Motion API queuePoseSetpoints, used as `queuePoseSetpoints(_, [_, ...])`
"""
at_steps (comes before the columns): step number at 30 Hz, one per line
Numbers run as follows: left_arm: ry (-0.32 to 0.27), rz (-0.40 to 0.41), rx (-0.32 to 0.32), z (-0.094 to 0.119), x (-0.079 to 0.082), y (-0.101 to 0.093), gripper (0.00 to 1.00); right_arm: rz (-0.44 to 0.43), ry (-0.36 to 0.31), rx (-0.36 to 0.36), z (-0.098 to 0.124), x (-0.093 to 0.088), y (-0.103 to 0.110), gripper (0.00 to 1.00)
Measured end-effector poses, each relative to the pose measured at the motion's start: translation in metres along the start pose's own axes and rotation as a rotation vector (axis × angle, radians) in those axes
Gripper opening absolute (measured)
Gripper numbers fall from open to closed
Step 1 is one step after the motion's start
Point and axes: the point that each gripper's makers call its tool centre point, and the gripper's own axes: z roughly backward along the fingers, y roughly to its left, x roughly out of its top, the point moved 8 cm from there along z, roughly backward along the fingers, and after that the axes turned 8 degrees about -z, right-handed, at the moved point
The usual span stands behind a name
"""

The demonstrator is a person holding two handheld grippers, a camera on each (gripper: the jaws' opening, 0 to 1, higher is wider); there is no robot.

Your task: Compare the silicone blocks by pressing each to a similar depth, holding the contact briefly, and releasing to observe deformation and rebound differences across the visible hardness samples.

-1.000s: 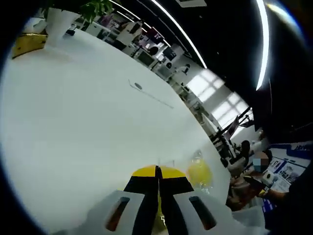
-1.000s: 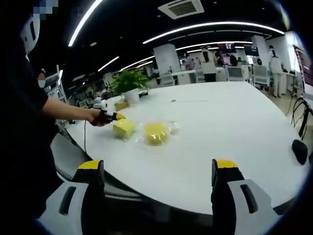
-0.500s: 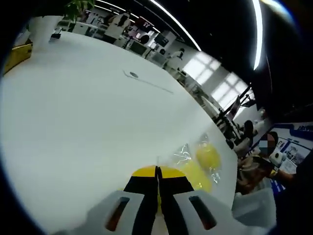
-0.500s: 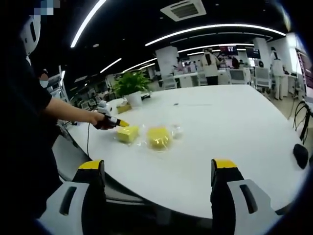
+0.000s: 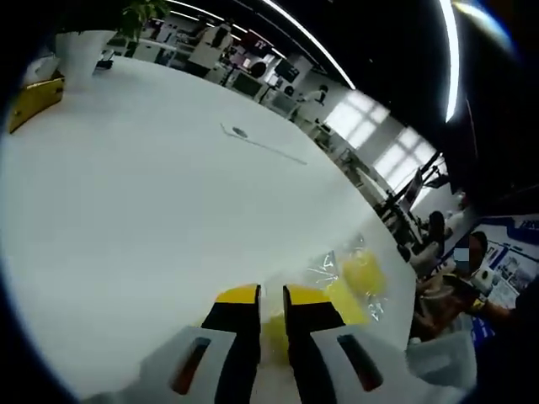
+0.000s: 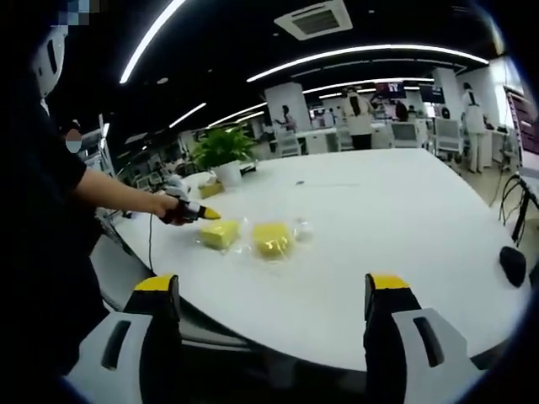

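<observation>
Nearby — potted plant (image 6: pixel 221 150), black mouse (image 6: pixel 512 265).

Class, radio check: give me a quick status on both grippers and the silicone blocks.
Left gripper jaws slightly parted, at the near yellow silicone block. Right gripper open, held back off the white table. Second yellow silicone block in clear wrap, untouched. Nothing in the way.

Left gripper (image 5: pixel 270 296) low and reaching forward, its yellow-tipped jaws parted by a narrow gap. From the right gripper view that same tool (image 6: pixel 199 213) sits in the person's hand (image 6: pixel 171 207), bare forearm stretched out from a dark short sleeve. Right gripper (image 6: pixel 274 290) held back and level, jaws spread wide, nothing between the fingertips.
</observation>
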Motion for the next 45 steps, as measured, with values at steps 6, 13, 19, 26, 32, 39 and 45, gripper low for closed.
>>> queuePoseSetpoints(6, [-0.074,-0.043,0.014,0.022,0.008,-0.009,0.28,-0.004,-0.006,0.014,-0.004,-0.002,0.002,0.84])
queuePoseSetpoints(13, [-0.228,-0.219,-0.051,0.059,0.028,-0.043,0.53,0.012,0.007,0.048,-0.021,-0.004,0.006,0.82])
queuePoseSetpoints(19, [-0.254,-0.373,-0.068,0.088,0.037,-0.073,0.64,-0.101,-0.004,0.128,-0.037,0.004,0.012,0.80])
queuePoseSetpoints(26, [-0.240,-0.604,-0.084,0.121,0.031,-0.103,0.87,-0.072,-0.112,0.146,-0.043,0.035,0.009,0.81])
queuePoseSetpoints(32, [-0.199,-0.698,-0.070,0.144,0.014,-0.114,0.94,-0.029,-0.100,0.137,-0.052,0.042,0.006,0.80])
queuePoseSetpoints(39, [-0.220,-0.715,-0.062,0.165,0.002,-0.125,0.99,0.054,-0.021,0.177,-0.061,0.040,0.017,0.81])
queuePoseSetpoints(45, [-0.222,-0.740,-0.021,0.184,-0.020,-0.126,0.99,0.097,0.013,0.170,-0.054,0.039,0.010,0.83])
